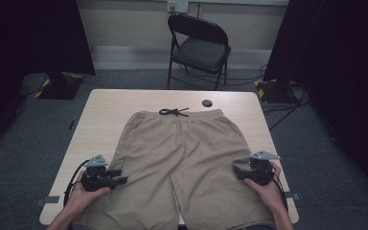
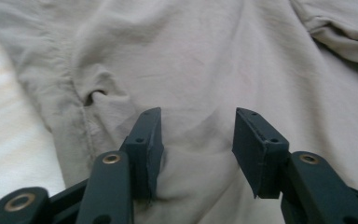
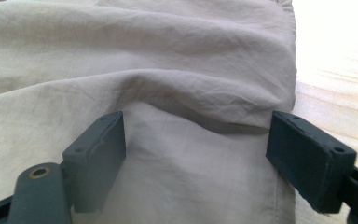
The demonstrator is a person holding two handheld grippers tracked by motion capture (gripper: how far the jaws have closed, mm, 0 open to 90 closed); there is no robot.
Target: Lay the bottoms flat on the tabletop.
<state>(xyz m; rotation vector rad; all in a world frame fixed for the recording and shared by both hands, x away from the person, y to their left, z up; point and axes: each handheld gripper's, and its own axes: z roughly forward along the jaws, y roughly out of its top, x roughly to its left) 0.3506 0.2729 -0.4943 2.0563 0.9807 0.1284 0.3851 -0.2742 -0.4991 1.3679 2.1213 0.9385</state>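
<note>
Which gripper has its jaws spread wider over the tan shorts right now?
The right gripper: its jaws stand far apart at the tan shorts' outer edge; the left gripper shows a narrower gap.

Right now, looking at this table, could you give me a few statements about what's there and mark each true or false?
1. The shorts lie spread flat on the table. True.
2. The drawstring is white. False: it is black.
3. Both grippers have their jaws open. True: left gripper, right gripper.
4. The chair is tipped over. False: it stands upright beyond the table.
</note>
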